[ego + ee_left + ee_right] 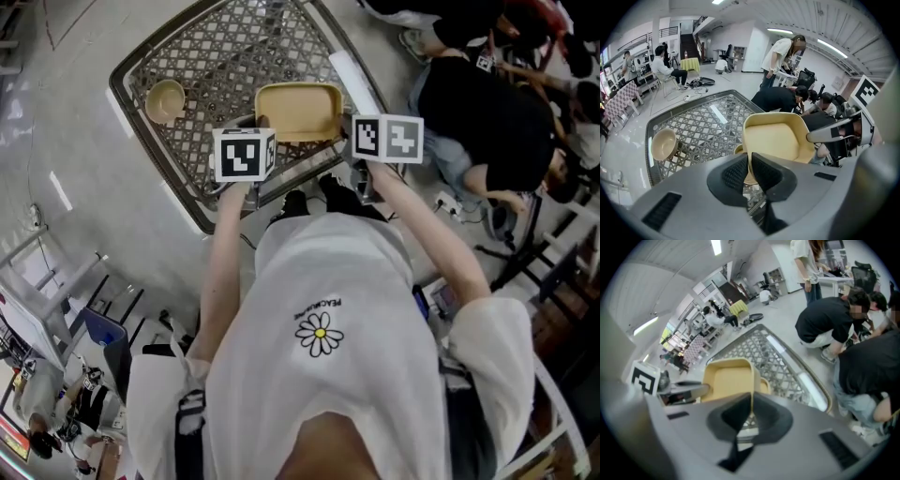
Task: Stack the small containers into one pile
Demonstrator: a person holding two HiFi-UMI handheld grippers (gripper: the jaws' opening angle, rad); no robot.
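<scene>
A square tan container (pixel 298 111) hangs above the lattice-topped table (pixel 234 47), held from both sides. My left gripper (pixel 750 161) is shut on its near-left rim, with the container (pixel 776 138) straight ahead of the jaws. My right gripper (pixel 751 411) is shut on the opposite rim of the same container (pixel 727 379). Just below it the edge of another tan container (pixel 737 150) peeks out, also showing in the right gripper view (pixel 765 386). A small round tan bowl (pixel 165 100) sits alone on the table's left part, seen too from the left gripper (pixel 663 144).
The table has a raised metal rim (pixel 187 202) close to my body. Several people in dark clothes (pixel 487 122) crouch and sit on the floor right of the table. Chairs and desks stand farther off (pixel 665 70).
</scene>
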